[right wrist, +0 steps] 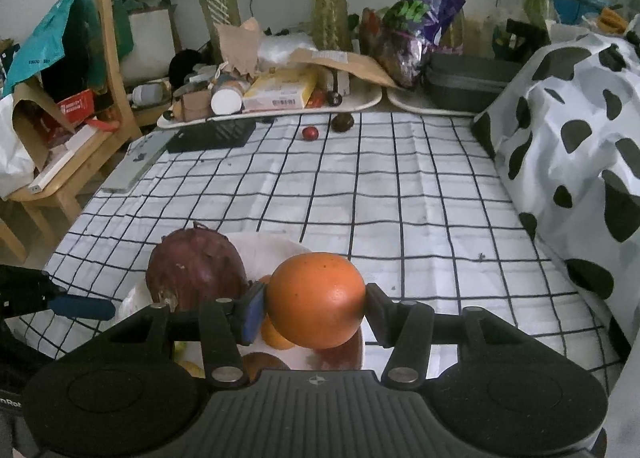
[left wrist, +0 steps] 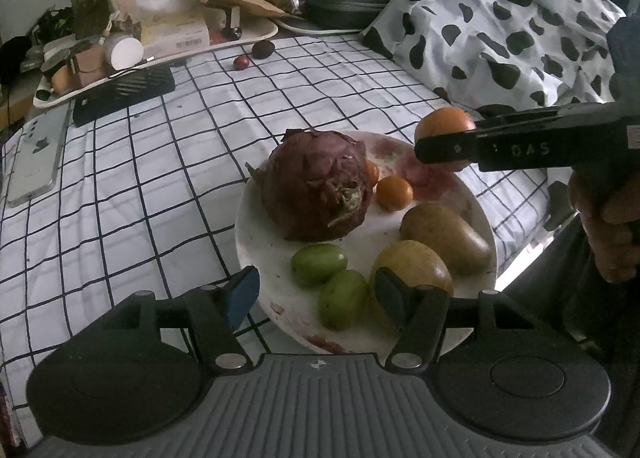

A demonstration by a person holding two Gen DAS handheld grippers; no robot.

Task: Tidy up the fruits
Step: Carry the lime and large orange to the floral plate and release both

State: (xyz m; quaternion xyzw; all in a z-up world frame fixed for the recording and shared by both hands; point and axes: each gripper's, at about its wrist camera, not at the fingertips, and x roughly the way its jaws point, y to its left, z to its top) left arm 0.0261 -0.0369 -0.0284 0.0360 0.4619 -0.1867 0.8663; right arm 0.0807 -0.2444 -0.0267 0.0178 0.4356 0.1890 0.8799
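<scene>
A white plate (left wrist: 360, 234) on the checked tablecloth holds a dark red dragon fruit (left wrist: 318, 184), a small orange fruit (left wrist: 394, 193), two green fruits (left wrist: 319, 263), and two yellow-brown fruits (left wrist: 444, 236). My right gripper (right wrist: 316, 312) is shut on a large orange fruit (right wrist: 316, 300) and holds it above the plate's far right rim; it also shows in the left wrist view (left wrist: 444, 126). My left gripper (left wrist: 312, 294) is open and empty, just above the plate's near edge. A small red fruit (right wrist: 310, 133) and a dark fruit (right wrist: 342, 122) lie far back on the cloth.
A cluttered white tray (right wrist: 272, 112) and a second tray with a dark case (right wrist: 460, 86) line the table's far edge. A phone (left wrist: 34, 166) and a black device (left wrist: 124, 92) lie at the left. A cow-print cloth (left wrist: 500, 26) covers something on the right. A wooden chair (right wrist: 80, 118) stands left.
</scene>
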